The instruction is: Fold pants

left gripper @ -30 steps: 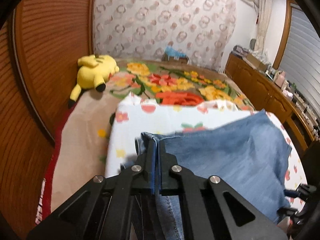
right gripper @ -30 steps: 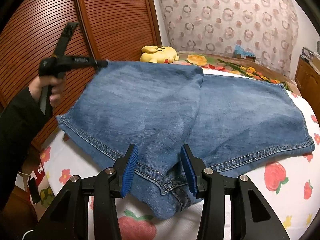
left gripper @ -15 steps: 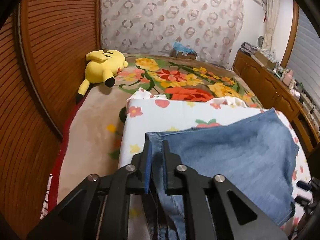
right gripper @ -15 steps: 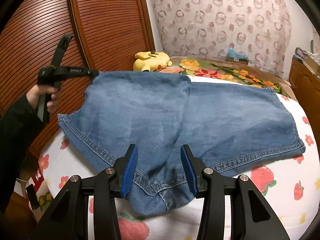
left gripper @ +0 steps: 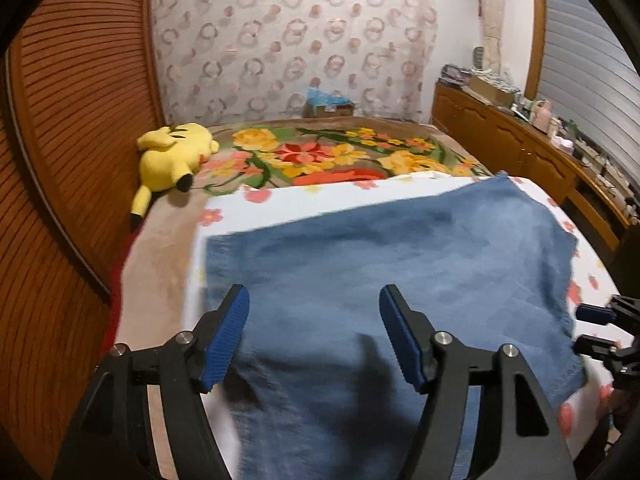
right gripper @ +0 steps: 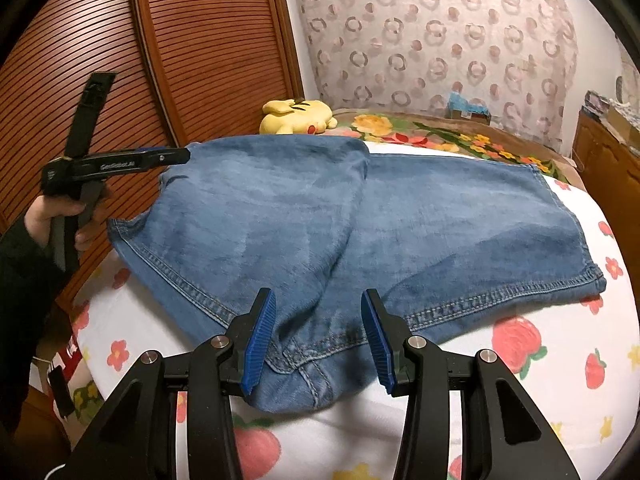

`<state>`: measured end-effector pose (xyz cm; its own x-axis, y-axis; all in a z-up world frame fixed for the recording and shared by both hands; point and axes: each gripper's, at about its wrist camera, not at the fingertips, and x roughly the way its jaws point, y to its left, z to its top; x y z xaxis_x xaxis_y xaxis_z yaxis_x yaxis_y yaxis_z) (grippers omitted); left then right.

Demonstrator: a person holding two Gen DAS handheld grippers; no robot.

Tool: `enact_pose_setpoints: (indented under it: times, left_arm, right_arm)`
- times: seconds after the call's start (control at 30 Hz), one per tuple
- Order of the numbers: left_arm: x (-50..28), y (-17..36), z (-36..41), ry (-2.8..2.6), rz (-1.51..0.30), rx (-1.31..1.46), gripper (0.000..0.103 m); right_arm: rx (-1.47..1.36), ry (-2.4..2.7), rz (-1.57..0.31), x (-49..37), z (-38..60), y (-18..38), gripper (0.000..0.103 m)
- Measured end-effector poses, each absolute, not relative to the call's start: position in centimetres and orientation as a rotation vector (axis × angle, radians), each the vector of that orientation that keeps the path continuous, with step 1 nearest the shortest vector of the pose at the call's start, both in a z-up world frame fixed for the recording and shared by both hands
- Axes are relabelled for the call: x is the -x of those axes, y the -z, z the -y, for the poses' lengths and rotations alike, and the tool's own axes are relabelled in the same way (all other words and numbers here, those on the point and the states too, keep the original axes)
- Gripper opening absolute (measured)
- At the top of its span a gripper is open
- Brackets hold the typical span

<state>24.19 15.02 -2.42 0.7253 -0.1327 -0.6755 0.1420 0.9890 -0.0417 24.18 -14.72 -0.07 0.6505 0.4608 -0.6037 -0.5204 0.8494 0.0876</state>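
The blue denim pants [right gripper: 360, 216] lie folded on a white fruit-print sheet [right gripper: 540, 344] on the bed. They also fill the left wrist view [left gripper: 380, 264]. My left gripper [left gripper: 314, 332] is open, with the denim lying below and between its blue pads. In the right wrist view it [right gripper: 176, 156] hovers at the pants' far left corner, held by a hand. My right gripper [right gripper: 318, 338] is open over the near hem at the crotch seam. It shows at the right edge of the left wrist view [left gripper: 592, 328].
A yellow plush toy [left gripper: 170, 154] lies on the floral blanket [left gripper: 340, 156] beyond the sheet. Slatted wooden doors [right gripper: 208, 48] stand along the left. A wooden dresser [left gripper: 532, 152] with clutter runs along the right. A patterned curtain [right gripper: 432, 28] hangs behind.
My left gripper has opened and let go of the pants' edge, which now lies flat on the bed. My right gripper has stayed open over the near hem.
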Motion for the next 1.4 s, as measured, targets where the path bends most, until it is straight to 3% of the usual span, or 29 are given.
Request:
enact_pose_setpoints:
  times: [0.63,1.13,1.2,1.4]
  left_arm:
    - [-19.3,5.5,-2.9,0.283,-0.736,-0.146,0.068]
    - [-18.9,7.0,-3.0,0.299,-0.744,-0.069,0.069]
    - [-18.9,7.2,-3.0,0.299,-0.747,-0.068,0.069]
    - [-18.9,7.4,-2.8,0.3,-0.755,-0.065,0.069]
  right_arm:
    - [0.071,-0.404,-0.653,-24.6,18.8,-0.2,0.046]
    - [0.117,-0.32,-0.673,-28.6,19.8,-0.5,0.046]
    - [0.135,-0.308,-0.679,-29.4,19.9,-0.5,0.052]
    - [0.14,-0.245,-0.702,-32.2,20.7,-0.6,0.053]
